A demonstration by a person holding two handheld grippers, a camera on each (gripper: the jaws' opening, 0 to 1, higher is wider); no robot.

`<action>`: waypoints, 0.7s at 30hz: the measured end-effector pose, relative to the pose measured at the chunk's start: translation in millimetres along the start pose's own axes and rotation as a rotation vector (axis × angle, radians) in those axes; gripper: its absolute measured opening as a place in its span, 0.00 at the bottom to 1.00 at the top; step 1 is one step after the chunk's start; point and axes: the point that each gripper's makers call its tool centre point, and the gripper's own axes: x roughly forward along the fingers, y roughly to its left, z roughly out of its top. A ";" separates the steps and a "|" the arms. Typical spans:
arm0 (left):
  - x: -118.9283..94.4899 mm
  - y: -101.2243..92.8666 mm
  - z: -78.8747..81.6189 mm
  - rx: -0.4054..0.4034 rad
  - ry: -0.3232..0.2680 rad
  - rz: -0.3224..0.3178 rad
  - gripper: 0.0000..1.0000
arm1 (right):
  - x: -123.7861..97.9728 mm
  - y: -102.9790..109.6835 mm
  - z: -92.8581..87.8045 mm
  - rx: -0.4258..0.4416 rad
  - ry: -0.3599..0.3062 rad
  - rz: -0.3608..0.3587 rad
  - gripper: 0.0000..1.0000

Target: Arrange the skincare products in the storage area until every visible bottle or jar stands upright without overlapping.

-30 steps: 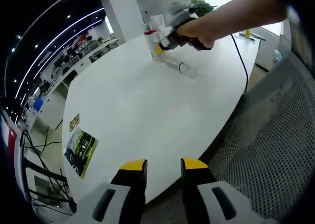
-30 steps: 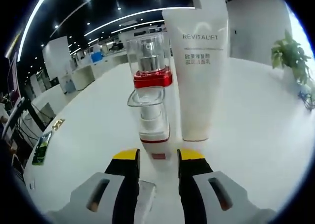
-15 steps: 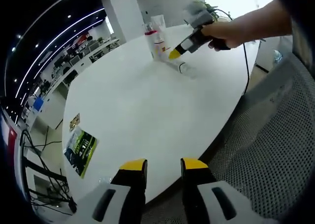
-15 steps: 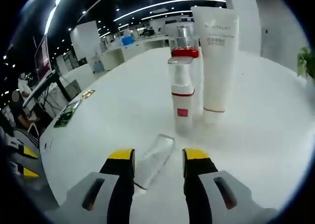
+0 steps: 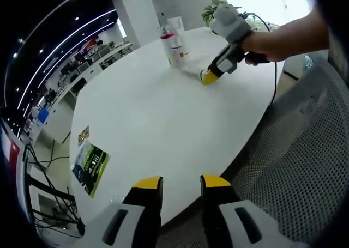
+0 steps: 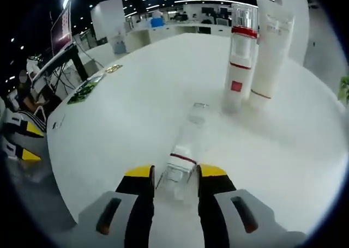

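Note:
A clear bottle [image 6: 184, 147] lies on its side on the white table [image 6: 125, 122]. Its near end sits between the jaws of my right gripper [image 6: 175, 174], which stand open close on either side of it. Beyond it a bottle with red bands [image 6: 239, 62] and a white tube [image 6: 272, 49] stand upright side by side. In the left gripper view the same two stand at the far edge, the banded bottle [image 5: 166, 41] and the tube [image 5: 177, 32]. A hand holds the right gripper [image 5: 210, 76] down at the table there. My left gripper [image 5: 181, 185] hangs open over the near table edge, holding nothing.
A green packet [image 5: 90, 166] and a small card [image 5: 82, 133] lie near the table's left edge. A mesh chair [image 5: 305, 166] stands on the right, and a black cable [image 5: 271, 87] runs over the table edge. A potted plant [image 5: 212, 8] is at the far end.
The right gripper has drawn back from the two standing products and come down over the lying clear bottle, whose end now sits between its jaws. The left gripper has not moved.

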 end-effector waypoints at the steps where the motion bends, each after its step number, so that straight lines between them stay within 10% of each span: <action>1: -0.2 0.2 0.4 -0.001 -0.002 0.002 0.28 | -3.5 -2.6 -2.8 -0.042 0.004 -0.009 0.21; 8: -1.4 0.6 2.6 -0.005 -0.011 0.004 0.28 | -11.6 1.8 -11.1 -0.107 0.027 0.034 0.18; 11: -6.7 -1.4 18.7 0.011 -0.101 0.002 0.28 | -18.4 12.4 -8.8 -0.133 0.016 0.057 0.17; 21: -12.8 -15.9 39.3 -0.054 -0.205 -0.113 0.36 | -65.6 79.9 17.8 -0.122 -0.081 0.184 0.17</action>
